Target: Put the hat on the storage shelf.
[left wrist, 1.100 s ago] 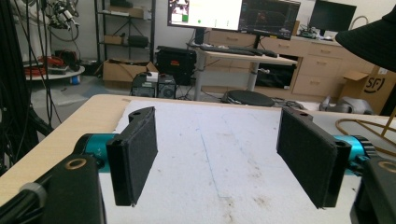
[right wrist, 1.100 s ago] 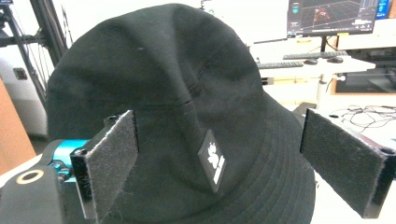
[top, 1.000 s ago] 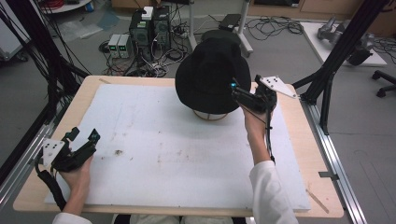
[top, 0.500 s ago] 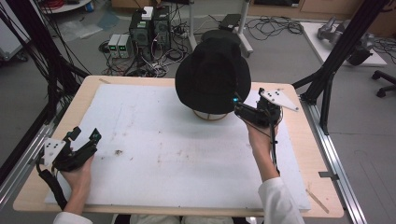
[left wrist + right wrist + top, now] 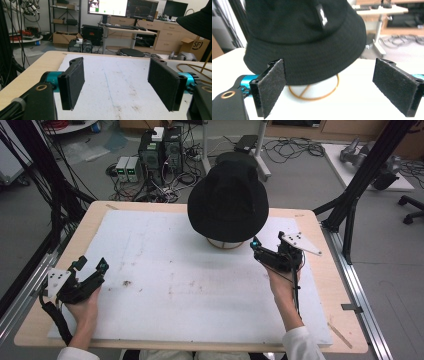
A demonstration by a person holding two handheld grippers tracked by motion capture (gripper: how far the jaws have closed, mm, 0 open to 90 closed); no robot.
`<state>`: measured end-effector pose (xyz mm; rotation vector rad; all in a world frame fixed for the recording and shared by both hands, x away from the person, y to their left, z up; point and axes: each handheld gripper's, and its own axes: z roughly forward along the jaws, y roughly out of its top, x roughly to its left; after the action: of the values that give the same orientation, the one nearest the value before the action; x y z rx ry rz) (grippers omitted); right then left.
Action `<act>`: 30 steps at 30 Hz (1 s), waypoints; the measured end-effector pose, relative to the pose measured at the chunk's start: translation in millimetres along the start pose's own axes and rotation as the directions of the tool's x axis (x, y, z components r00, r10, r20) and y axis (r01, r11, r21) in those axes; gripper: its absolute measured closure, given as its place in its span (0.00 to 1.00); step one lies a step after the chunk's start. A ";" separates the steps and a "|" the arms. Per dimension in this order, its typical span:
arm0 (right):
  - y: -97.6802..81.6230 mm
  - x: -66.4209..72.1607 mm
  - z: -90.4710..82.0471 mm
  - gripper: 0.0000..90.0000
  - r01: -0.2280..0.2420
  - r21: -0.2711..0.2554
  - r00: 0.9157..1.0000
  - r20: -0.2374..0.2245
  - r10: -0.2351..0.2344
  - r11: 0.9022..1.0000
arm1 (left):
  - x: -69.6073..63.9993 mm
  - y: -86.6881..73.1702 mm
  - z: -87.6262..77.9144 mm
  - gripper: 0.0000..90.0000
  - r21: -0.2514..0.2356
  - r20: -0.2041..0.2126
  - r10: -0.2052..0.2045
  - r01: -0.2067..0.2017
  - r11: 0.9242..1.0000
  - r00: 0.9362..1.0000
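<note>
A black bucket hat (image 5: 227, 202) rests on a gold wire stand (image 5: 225, 243) at the far middle of the table. My right gripper (image 5: 267, 242) hovers just right of the stand and below the brim, open and holding nothing. In the right gripper view the hat (image 5: 304, 37) is straight ahead, with the stand's ring (image 5: 314, 93) between the open jaws of the gripper (image 5: 337, 87). My left gripper (image 5: 92, 264) is low at the table's near left, open and holding nothing. In the left gripper view its jaws (image 5: 120, 85) stand wide apart; the hat's brim (image 5: 197, 22) is at the top right.
A white mat (image 5: 175, 280) with small dark stains (image 5: 126, 282) covers the wooden table (image 5: 330, 285). Black frame posts (image 5: 360, 185) rise at the right and left corners. Computers and cables (image 5: 160, 155) lie on the floor beyond the far edge.
My right gripper has dropped and pulled back toward the near side, from beside the hat's brim to below it. The left gripper has stayed put.
</note>
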<state>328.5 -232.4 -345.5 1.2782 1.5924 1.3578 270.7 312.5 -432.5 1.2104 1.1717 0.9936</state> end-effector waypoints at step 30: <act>-71.1 -15.5 -27.0 0.12 -0.019 0.038 0.993 0.116 0.014 0.999 | -2.9 -1.4 2.1 0.33 0.008 0.009 0.002 -0.002 1.000 1.000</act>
<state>290.5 -253.7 -409.6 1.3708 1.5389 1.2451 272.3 309.2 -433.6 1.2211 1.1689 0.9848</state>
